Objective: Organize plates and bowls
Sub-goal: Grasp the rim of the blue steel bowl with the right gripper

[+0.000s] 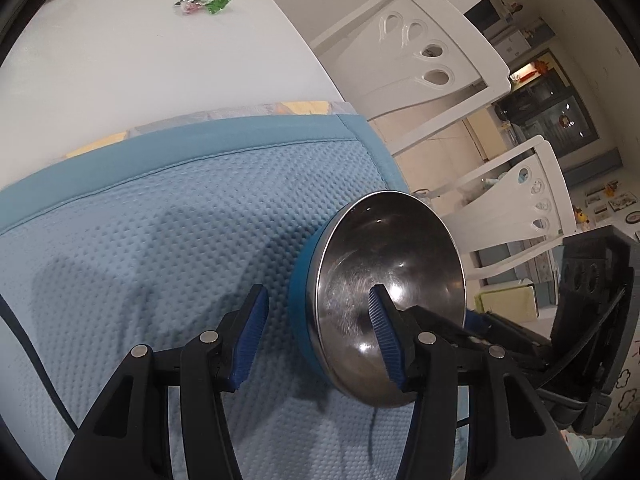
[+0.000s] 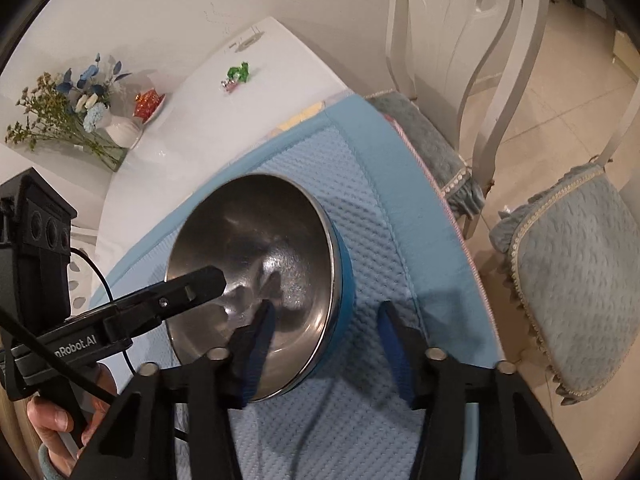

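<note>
One bowl (image 1: 384,300) — steel inside, blue outside — stands on the blue mat (image 1: 160,240) in the lower middle of both views; no plate is visible. Both grippers straddle its rim, the left gripper (image 1: 320,336) and the right gripper (image 2: 326,350), each spread, pads not pressing; the step seems the grasp — next, closing on the rim and lifting evenly.

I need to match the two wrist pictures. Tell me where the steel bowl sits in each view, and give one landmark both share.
Left wrist: bowl lower right of centre, on the blue mat.
Right wrist: bowl centre-left, on the same mat.
Shared landmark: green candy wrappers on the white table beyond the mat.
</note>
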